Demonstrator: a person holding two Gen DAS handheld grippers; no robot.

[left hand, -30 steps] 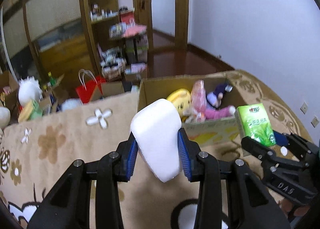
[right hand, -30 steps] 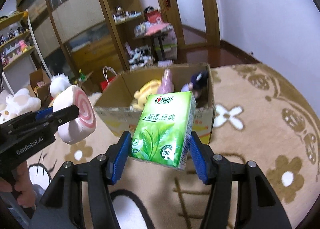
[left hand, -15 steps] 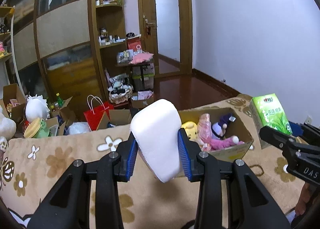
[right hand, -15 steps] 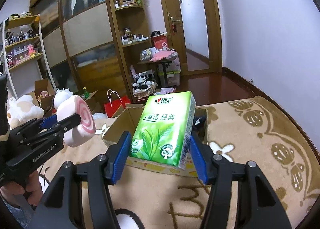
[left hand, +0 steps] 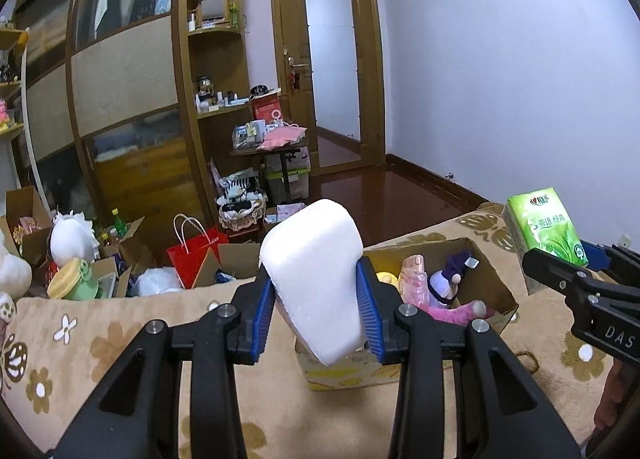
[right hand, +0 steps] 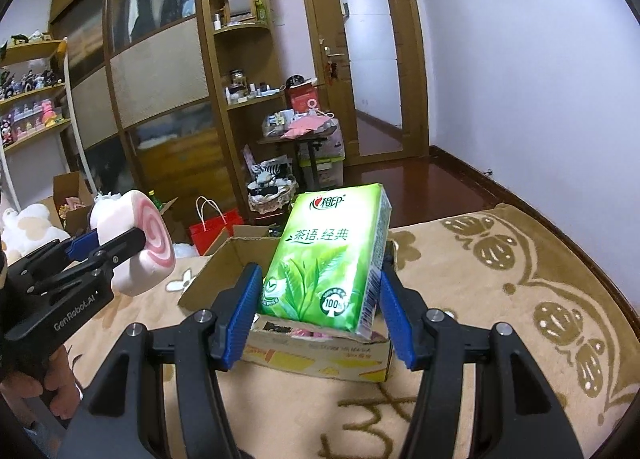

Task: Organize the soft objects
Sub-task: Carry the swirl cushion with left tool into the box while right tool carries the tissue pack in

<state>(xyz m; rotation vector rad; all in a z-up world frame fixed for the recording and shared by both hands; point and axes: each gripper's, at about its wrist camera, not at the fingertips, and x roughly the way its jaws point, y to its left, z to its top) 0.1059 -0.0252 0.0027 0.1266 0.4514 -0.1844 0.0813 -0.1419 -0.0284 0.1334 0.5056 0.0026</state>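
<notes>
My left gripper [left hand: 318, 309] is shut on a white foam roll toy [left hand: 316, 279] with a pink swirl face [right hand: 154, 243], held in the air above the carpet in front of the cardboard box [left hand: 496, 291]. My right gripper [right hand: 320, 307] is shut on a green tissue pack [right hand: 324, 263], also raised, just in front of the box [right hand: 216, 275]. The box holds several plush toys, among them a purple doll [left hand: 448, 279] and a pink one [left hand: 460, 313]. In the left wrist view the right gripper [left hand: 560, 263] and the tissue pack [left hand: 544, 231] show at the right.
A beige flowered carpet [right hand: 500, 299] lies under the box. Behind it stand a red paper bag [left hand: 192, 259], open boxes with plush toys [left hand: 72, 243], a small cluttered table [left hand: 276, 143], wooden cabinets and a door [right hand: 368, 59]. A white wall is on the right.
Both grippers have risen and tilted upward with their loads still held. The box now sits lower in both views and more of the room shows.
</notes>
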